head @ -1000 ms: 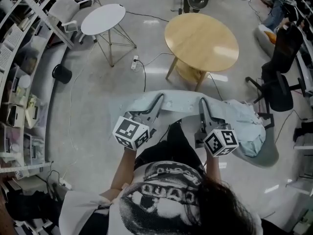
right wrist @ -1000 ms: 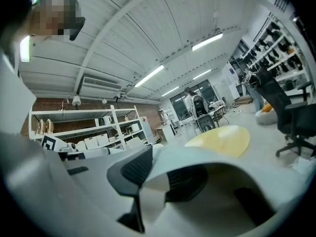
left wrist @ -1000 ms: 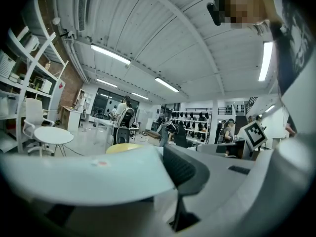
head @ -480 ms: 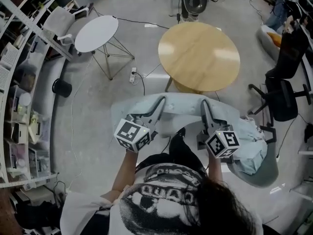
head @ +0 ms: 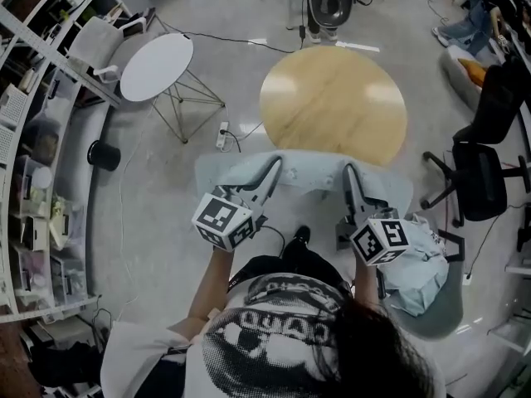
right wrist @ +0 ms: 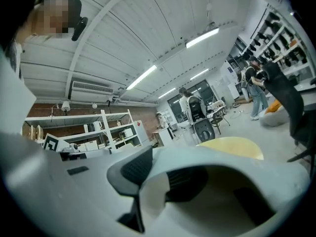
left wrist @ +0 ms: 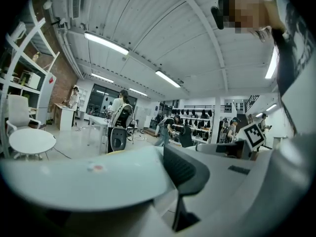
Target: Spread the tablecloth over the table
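The pale blue tablecloth point(head: 303, 175) hangs stretched between my two grippers, its far edge at the near rim of the round wooden table point(head: 332, 98). My left gripper point(head: 272, 168) is shut on the cloth's left part. My right gripper point(head: 349, 173) is shut on its right part. The rest of the cloth trails back to a bunched heap point(head: 415, 259) at the right. In the left gripper view the tablecloth point(left wrist: 89, 179) covers the jaws beside a dark pad point(left wrist: 186, 169). In the right gripper view the tablecloth point(right wrist: 222, 159) drapes over the jaws, with the table point(right wrist: 232, 147) beyond.
A white round side table point(head: 155, 55) stands at the upper left, with a power strip point(head: 222, 135) and cables on the floor. Shelving point(head: 33, 139) lines the left side. A black office chair point(head: 481, 172) is at the right. A teal seat point(head: 436, 305) bears the cloth heap.
Both grippers have carried the cloth forward towards the wooden table, whose near rim now meets the cloth's far edge. The heap at the right trails further behind.
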### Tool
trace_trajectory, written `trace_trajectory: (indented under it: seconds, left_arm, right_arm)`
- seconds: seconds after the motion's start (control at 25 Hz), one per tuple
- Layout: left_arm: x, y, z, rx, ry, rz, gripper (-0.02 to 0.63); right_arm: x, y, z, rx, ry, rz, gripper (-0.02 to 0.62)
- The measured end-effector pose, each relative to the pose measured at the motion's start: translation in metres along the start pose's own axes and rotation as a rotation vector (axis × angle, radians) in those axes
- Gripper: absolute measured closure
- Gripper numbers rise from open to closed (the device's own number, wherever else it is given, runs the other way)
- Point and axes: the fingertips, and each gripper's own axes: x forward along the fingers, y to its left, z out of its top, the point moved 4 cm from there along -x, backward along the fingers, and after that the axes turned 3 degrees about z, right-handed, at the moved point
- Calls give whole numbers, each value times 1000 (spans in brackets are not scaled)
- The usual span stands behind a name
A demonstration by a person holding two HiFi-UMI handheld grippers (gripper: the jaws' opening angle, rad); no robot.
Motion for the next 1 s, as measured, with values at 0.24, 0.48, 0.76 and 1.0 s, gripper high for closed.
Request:
trace_trajectory:
  seconds: [0.24, 0.48, 0.76, 1.0]
  left_arm:
    - [30, -5, 4, 53, 15, 2, 541]
    - [34, 1, 10, 31, 19, 18, 541]
    - [52, 8, 22, 33, 26, -13, 540]
    - [86, 18, 28, 49, 44, -82, 540]
  right_arm:
    - [8, -29, 7, 29, -4, 0, 523]
    - [19, -30, 14, 37, -17, 24, 523]
    - [29, -38, 24, 42, -52, 6, 525]
    - [40, -55, 32, 55, -80, -51, 523]
